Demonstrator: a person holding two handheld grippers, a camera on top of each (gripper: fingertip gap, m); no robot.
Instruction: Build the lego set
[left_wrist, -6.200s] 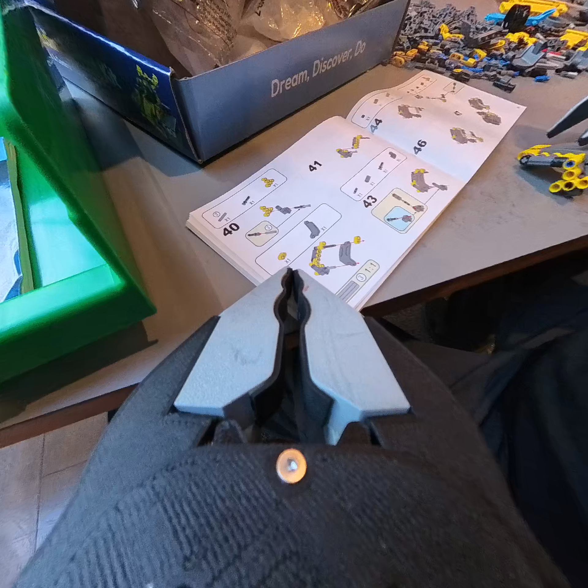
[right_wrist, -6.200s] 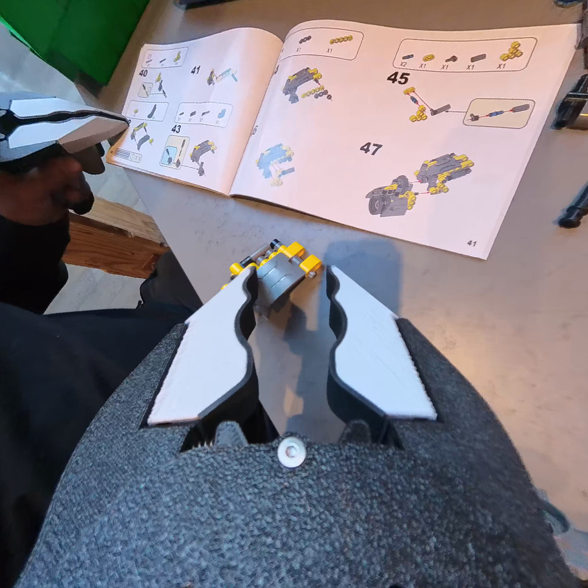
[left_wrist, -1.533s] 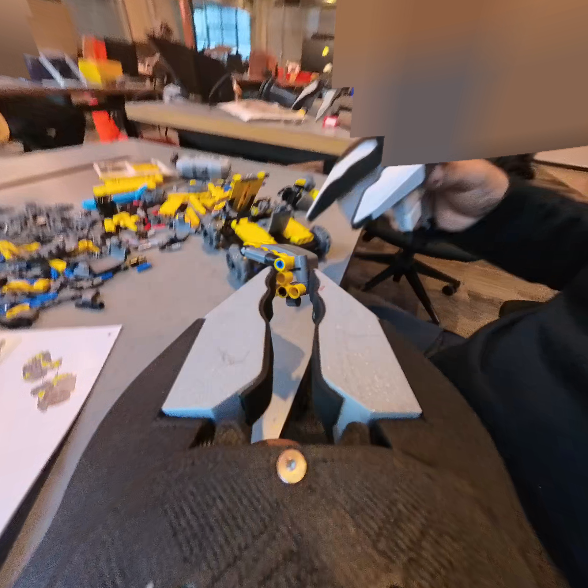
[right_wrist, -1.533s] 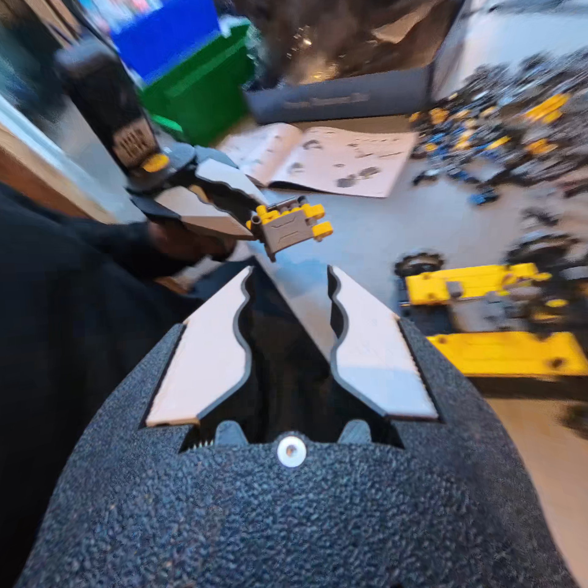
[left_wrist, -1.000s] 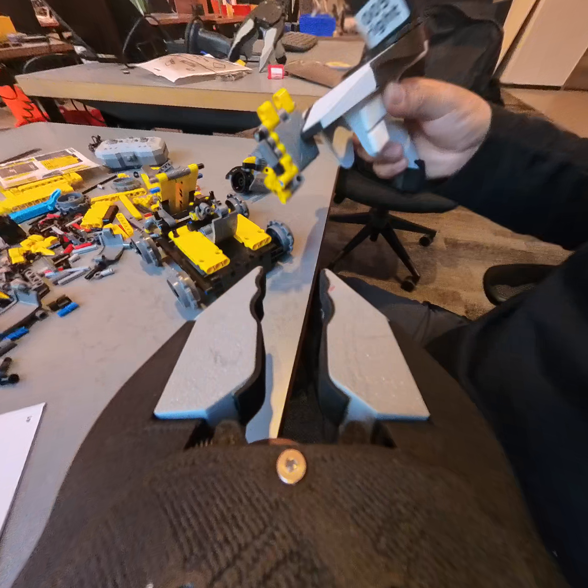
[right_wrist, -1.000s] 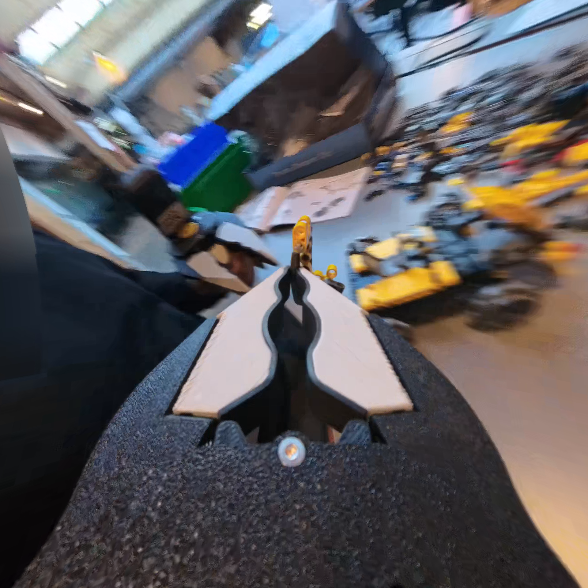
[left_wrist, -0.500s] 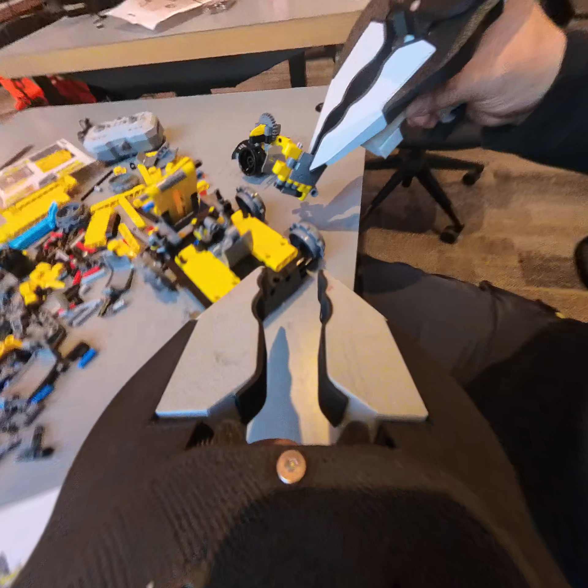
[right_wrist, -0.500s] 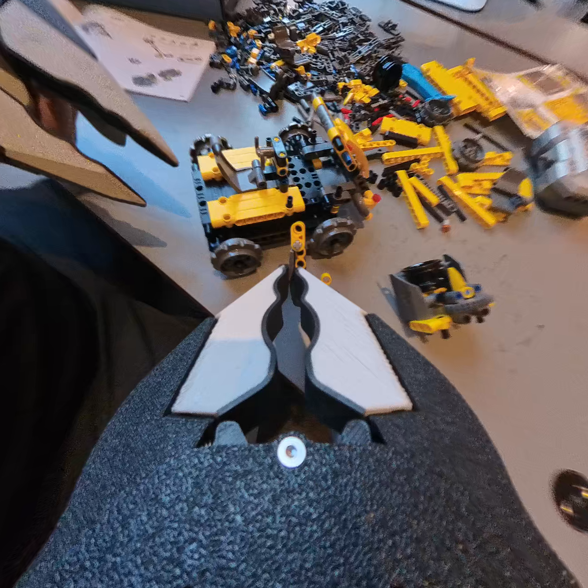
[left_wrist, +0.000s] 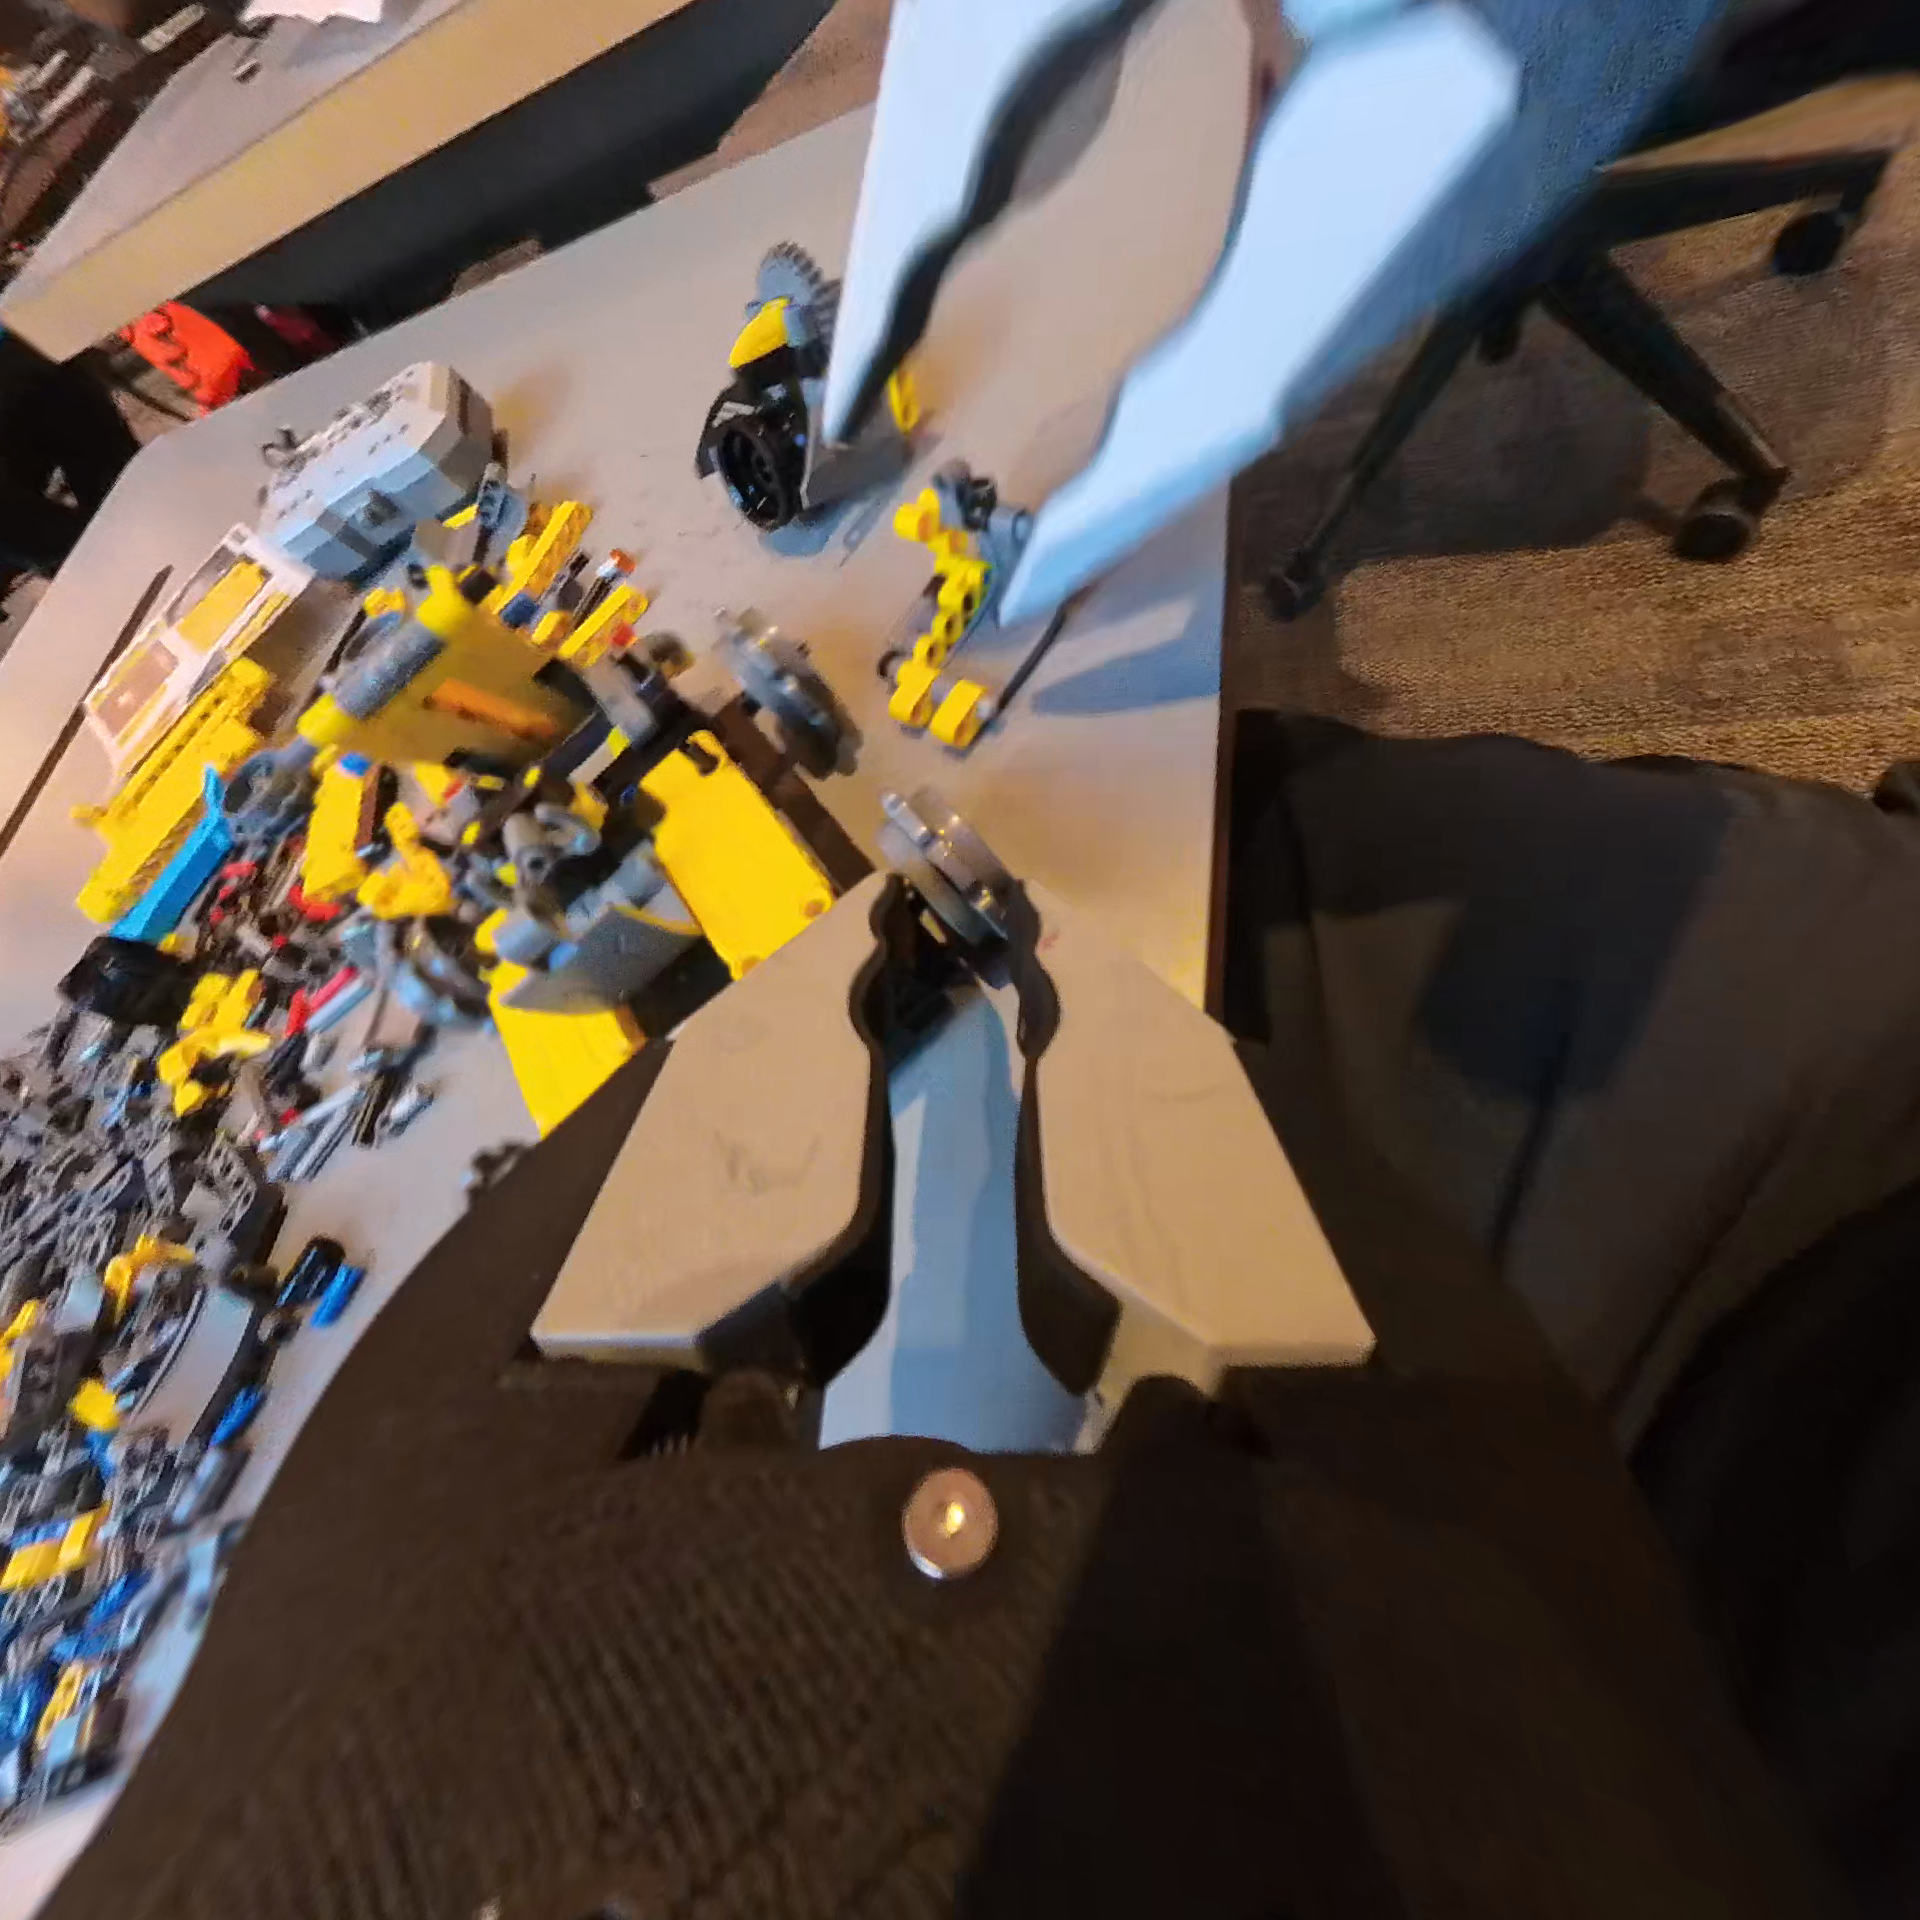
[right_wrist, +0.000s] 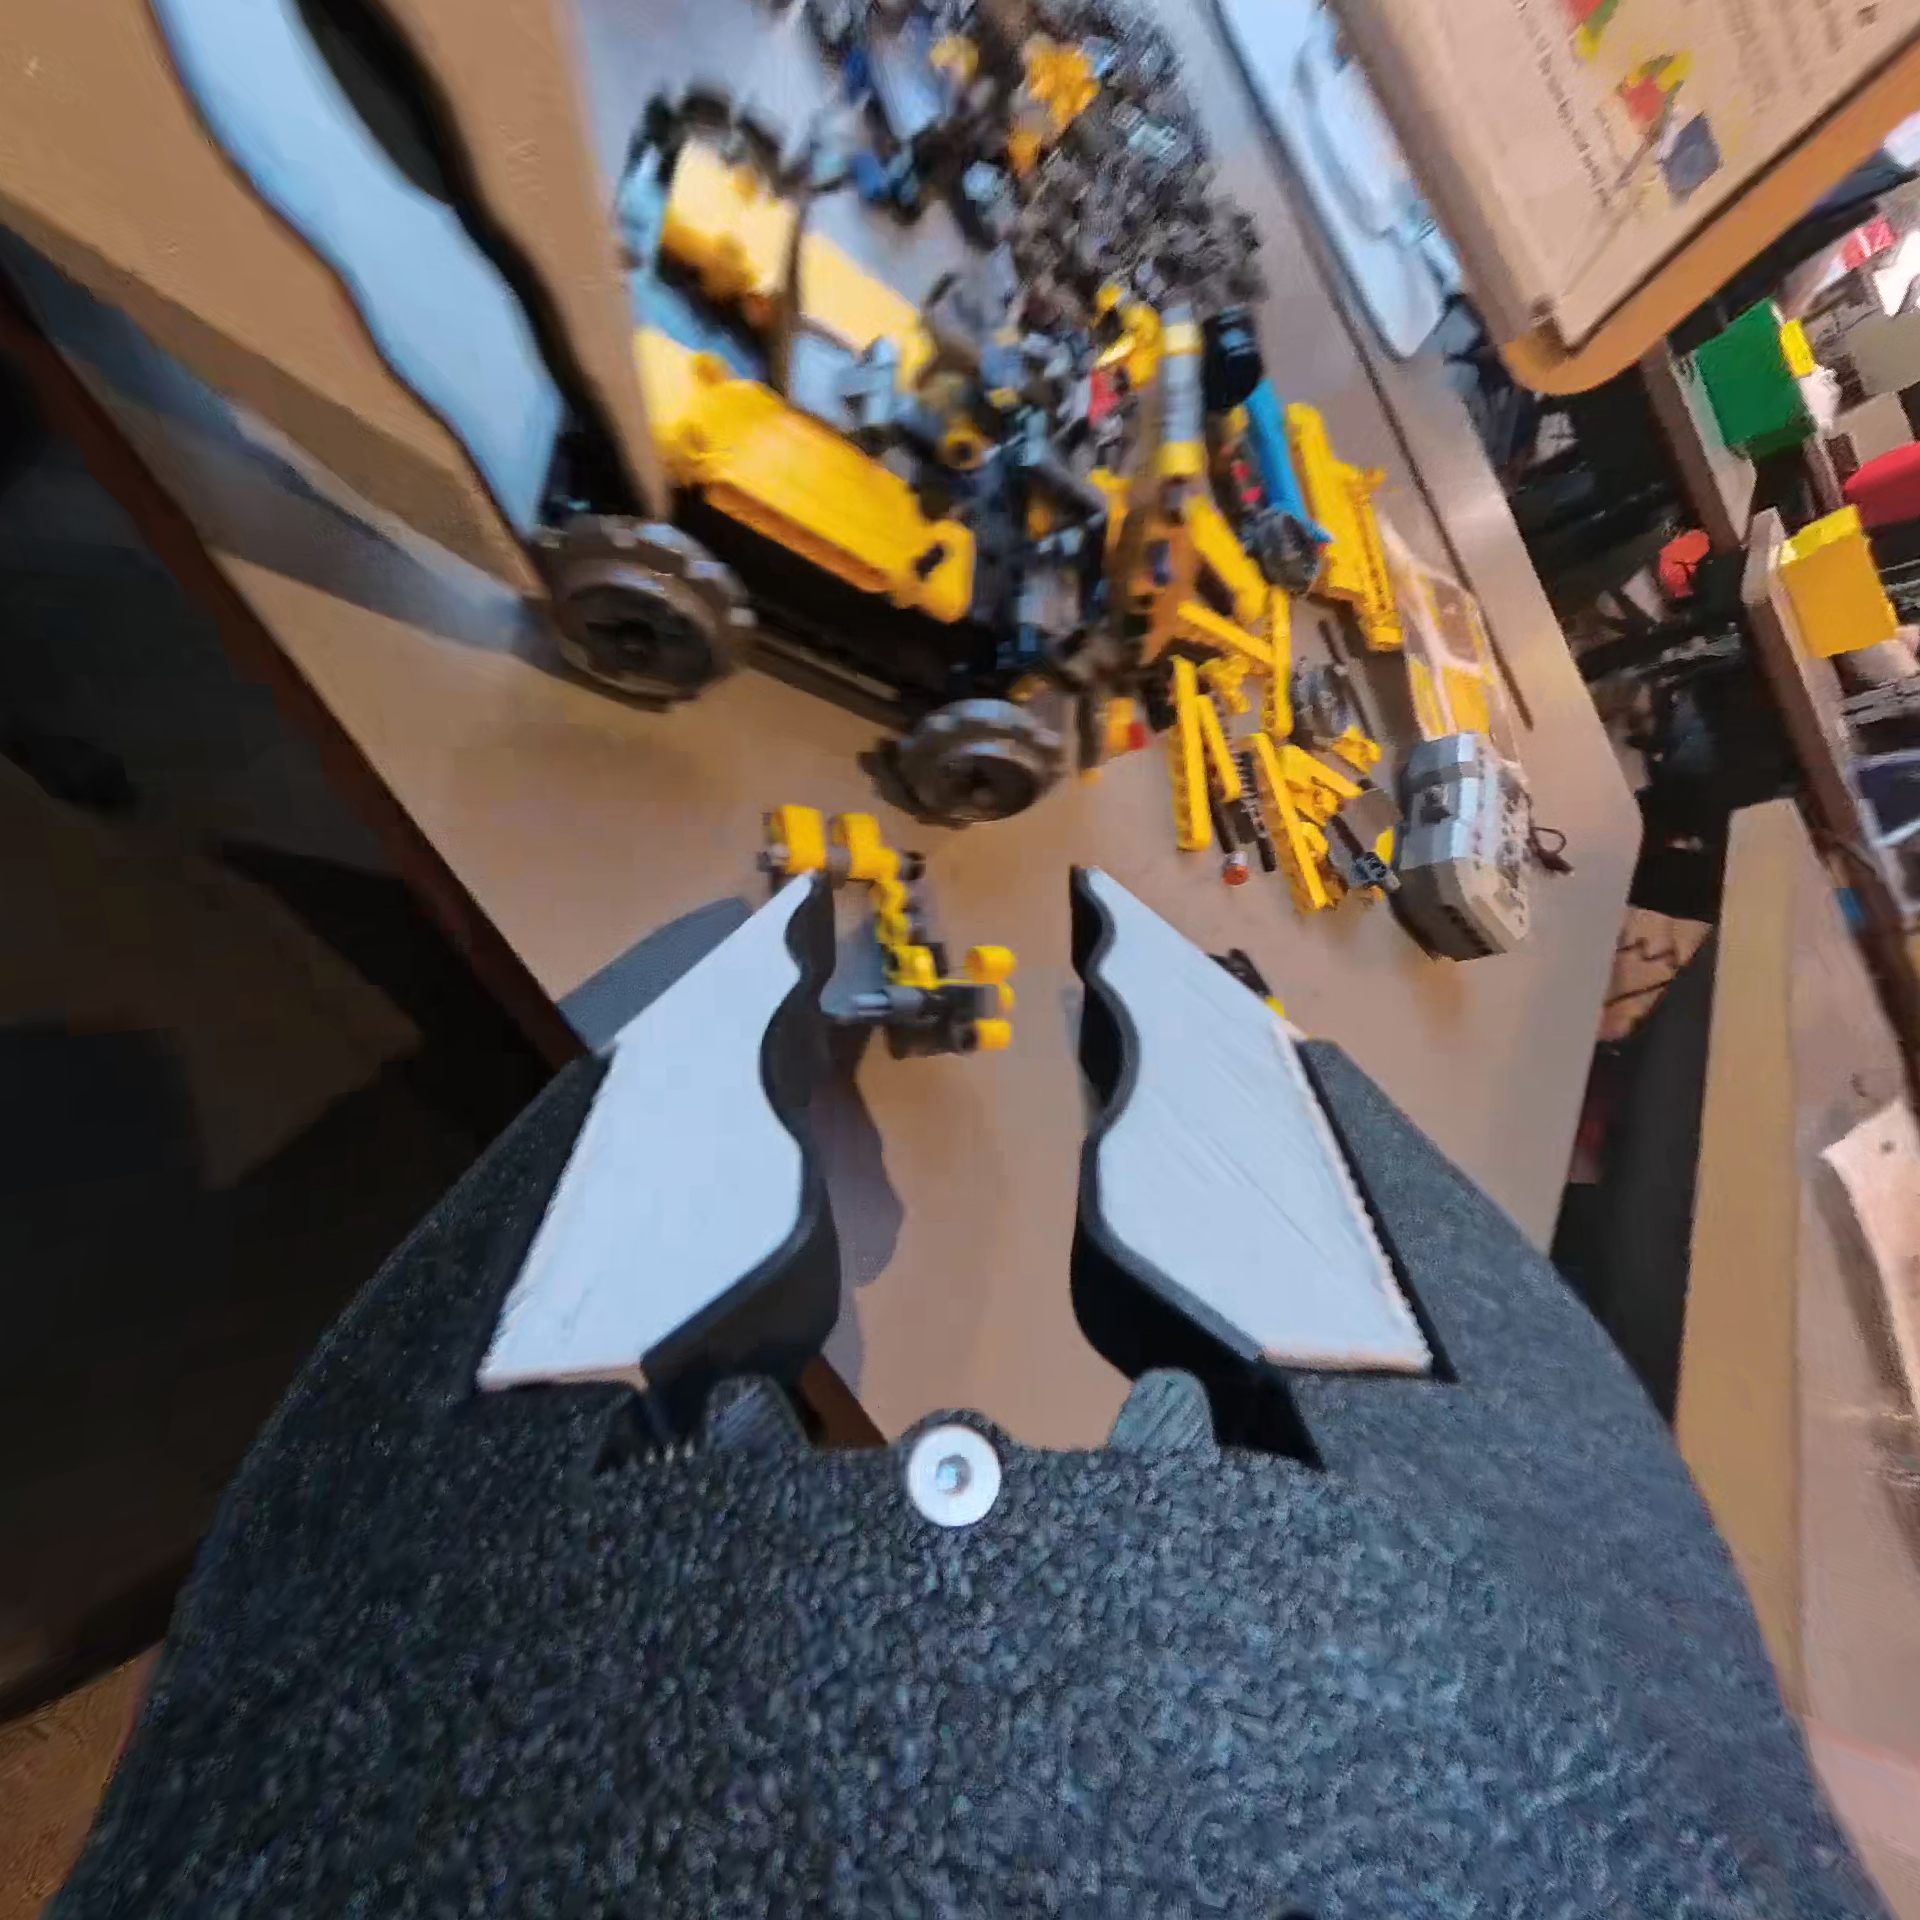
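A small yellow and grey brick assembly (right_wrist: 904, 966) lies on the grey table between the fingers of my right gripper (right_wrist: 945, 883), close to the left finger. That gripper is open and holds nothing. In the left wrist view the right gripper (left_wrist: 935, 514) hangs over the same assembly (left_wrist: 945, 613). My left gripper (left_wrist: 951, 894) is open, its fingers a small gap apart. Its tips are at the near end of a yellow and black wheeled brick vehicle (left_wrist: 727, 831), beside a grey wheel (left_wrist: 945, 862). The vehicle also shows in the right wrist view (right_wrist: 831, 499).
A second small assembly with a black wheel (left_wrist: 764, 447) stands beyond the right gripper. A grey motor block (left_wrist: 384, 468) and a pile of loose yellow, grey and blue parts (left_wrist: 156, 1143) fill the table's left. The table edge (left_wrist: 1221, 727) runs close by, with an office chair (left_wrist: 1610, 312) beyond. There is about 8 centimeters between the tips of the two grippers.
My right gripper came down to the table with the small assembly, opened and let it go. My left gripper moved in closer to the vehicle's near end.
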